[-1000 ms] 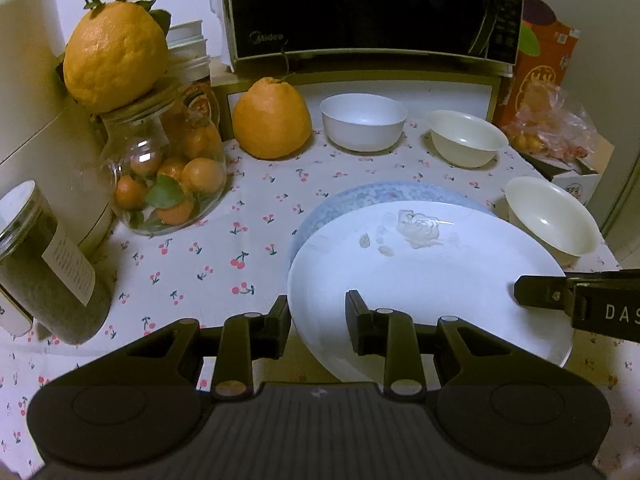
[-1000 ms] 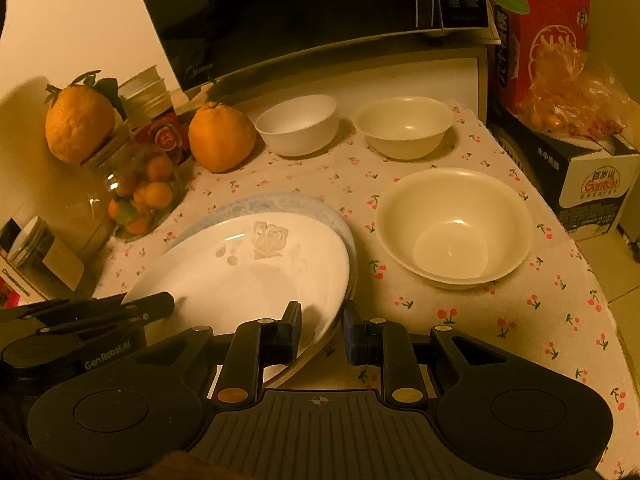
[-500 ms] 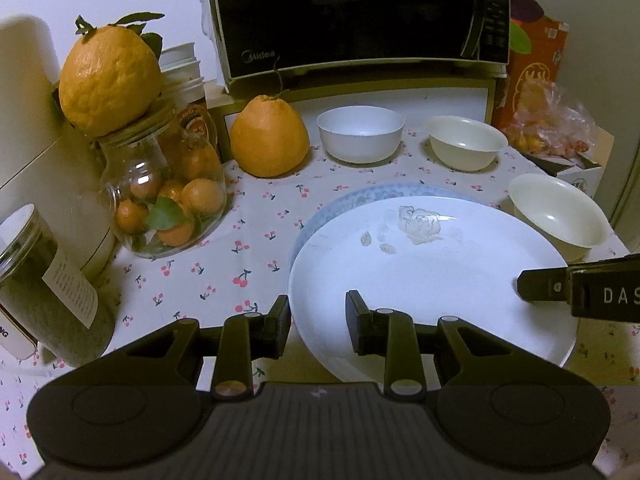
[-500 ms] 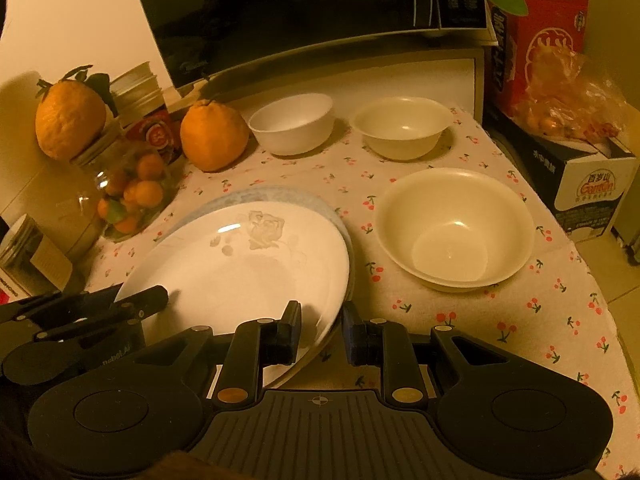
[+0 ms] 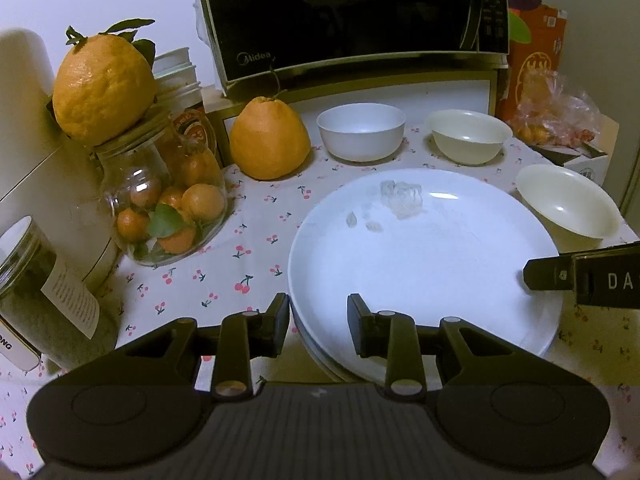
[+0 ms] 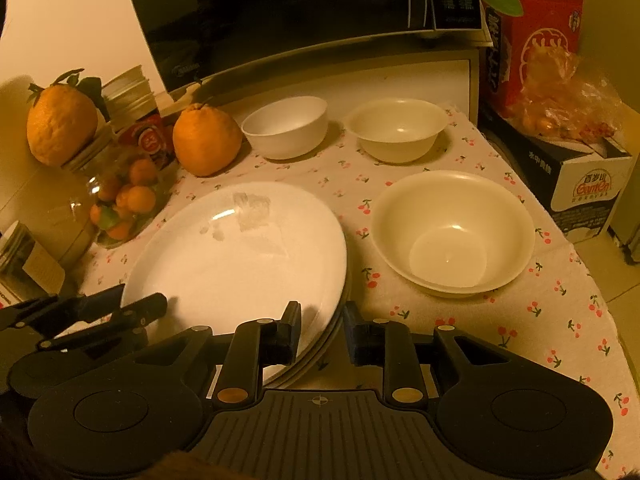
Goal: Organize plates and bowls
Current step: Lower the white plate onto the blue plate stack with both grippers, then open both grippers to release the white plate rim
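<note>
**Top plate now squared on the one beneath**

The plate (image 5: 420, 248) lies in front of the microwave (image 5: 352, 12), flat on the lower plate (image 5: 316, 354). A second ago it sat skewed, nearer the camera than its partner, and a blue crescent of the lower plate showed on the side toward the microwave. That crescent is now covered. Only a thin line of the lower rim shows at the edge farthest from the microwave. By this reading the stacking step is as good as done.

The left gripper (image 5: 318, 326) straddles the plate's rim, one finger outside it and one over the white face. Its jaws are opening, and they stand a little wider than before, so it seems to be letting go. The right gripper (image 6: 322, 332) straddles the rim on the opposite side with a narrow gap. Whether its pads press the rim I cannot tell.

The three bowls (image 5: 360, 132) stand apart between the plates and the microwave, where they were earlier. They are not yet nested, so they are likely next.
</note>
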Demonstrator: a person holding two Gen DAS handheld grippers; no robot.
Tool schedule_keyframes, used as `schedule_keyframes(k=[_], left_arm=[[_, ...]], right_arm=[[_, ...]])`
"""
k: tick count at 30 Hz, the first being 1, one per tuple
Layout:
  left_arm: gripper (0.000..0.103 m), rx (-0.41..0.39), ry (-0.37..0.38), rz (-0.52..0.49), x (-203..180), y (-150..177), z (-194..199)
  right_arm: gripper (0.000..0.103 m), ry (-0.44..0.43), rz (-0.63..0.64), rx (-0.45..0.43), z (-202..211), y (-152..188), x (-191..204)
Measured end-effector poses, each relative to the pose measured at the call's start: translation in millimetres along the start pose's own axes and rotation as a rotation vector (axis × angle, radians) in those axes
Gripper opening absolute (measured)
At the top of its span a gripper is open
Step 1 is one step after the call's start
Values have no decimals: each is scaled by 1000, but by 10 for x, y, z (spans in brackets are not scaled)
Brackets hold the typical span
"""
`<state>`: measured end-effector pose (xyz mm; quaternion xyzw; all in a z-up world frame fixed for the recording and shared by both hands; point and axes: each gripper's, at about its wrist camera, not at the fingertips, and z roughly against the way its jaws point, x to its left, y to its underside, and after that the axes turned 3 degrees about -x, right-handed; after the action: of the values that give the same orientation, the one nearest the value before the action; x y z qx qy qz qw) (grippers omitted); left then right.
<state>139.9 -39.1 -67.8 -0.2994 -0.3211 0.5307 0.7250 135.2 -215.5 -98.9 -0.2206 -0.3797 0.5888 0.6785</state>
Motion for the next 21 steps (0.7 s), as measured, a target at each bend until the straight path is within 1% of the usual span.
schedule_keyframes(k=[2, 5, 11, 13, 14, 15, 16, 20, 21], left_arm=[[30, 4, 10, 13, 10, -12, -2], [35, 13, 26, 21, 11, -21, -8], [43, 29, 43, 21, -2, -29, -3], [47, 33, 53, 25, 4, -34, 0], [49, 37, 60, 26, 4, -36, 4], [52, 41, 66, 25, 3, -35, 8], [56, 46, 75, 23, 0, -35, 13], [67, 51, 87, 11, -28, -36, 45], [71, 51, 90, 10, -30, -39, 56]], right_arm=[[25, 1, -11, 0, -5, -7, -11], [25, -2, -26, 4, -11, -20, -26], [34, -27, -36, 13, -4, -33, -15], [40, -35, -33, 14, 9, -37, -5], [45, -38, -32, 13, 16, -39, -1], [49, -43, -33, 11, 26, -43, 1], [50, -47, -32, 10, 36, -46, 2], [55, -49, -36, 10, 53, -48, -14], [56, -49, -39, 11, 57, -48, -25]])
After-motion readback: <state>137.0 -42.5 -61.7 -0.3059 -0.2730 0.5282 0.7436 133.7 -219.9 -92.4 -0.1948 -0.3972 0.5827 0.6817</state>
